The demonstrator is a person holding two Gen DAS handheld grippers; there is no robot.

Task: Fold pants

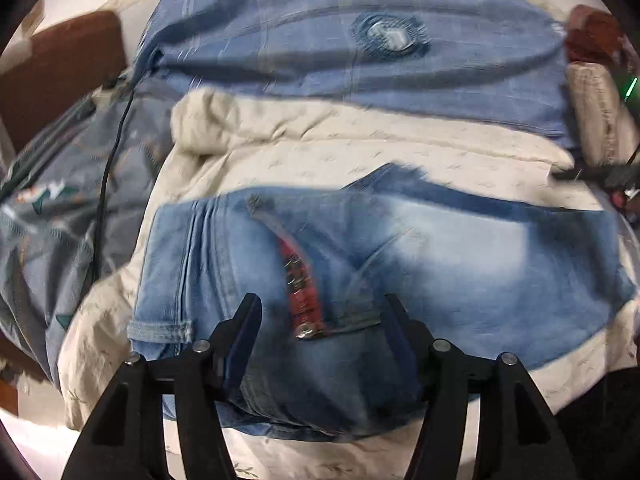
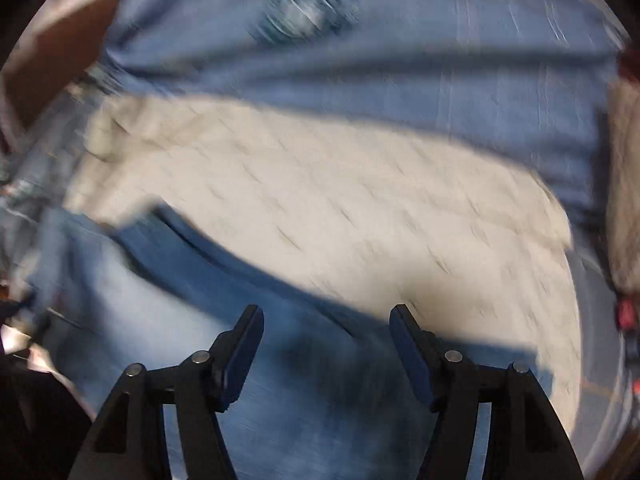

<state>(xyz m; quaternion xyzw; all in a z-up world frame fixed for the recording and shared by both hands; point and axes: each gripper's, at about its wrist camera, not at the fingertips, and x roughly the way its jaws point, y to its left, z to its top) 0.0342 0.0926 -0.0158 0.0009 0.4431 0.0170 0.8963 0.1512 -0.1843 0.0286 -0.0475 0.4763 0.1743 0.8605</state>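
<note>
Light blue jeans lie folded on a cream quilt, waist end toward me, with a red inner fly strip and metal button showing. My left gripper is open just above the waistband, fingers either side of the fly. In the blurred right wrist view the jeans fill the lower left, and my right gripper is open over their far edge, holding nothing.
A blue plaid pillow with a round emblem lies behind the quilt. A grey floral sheet and a black cable are at the left. A brown headboard is at upper left, rolled fabric at right.
</note>
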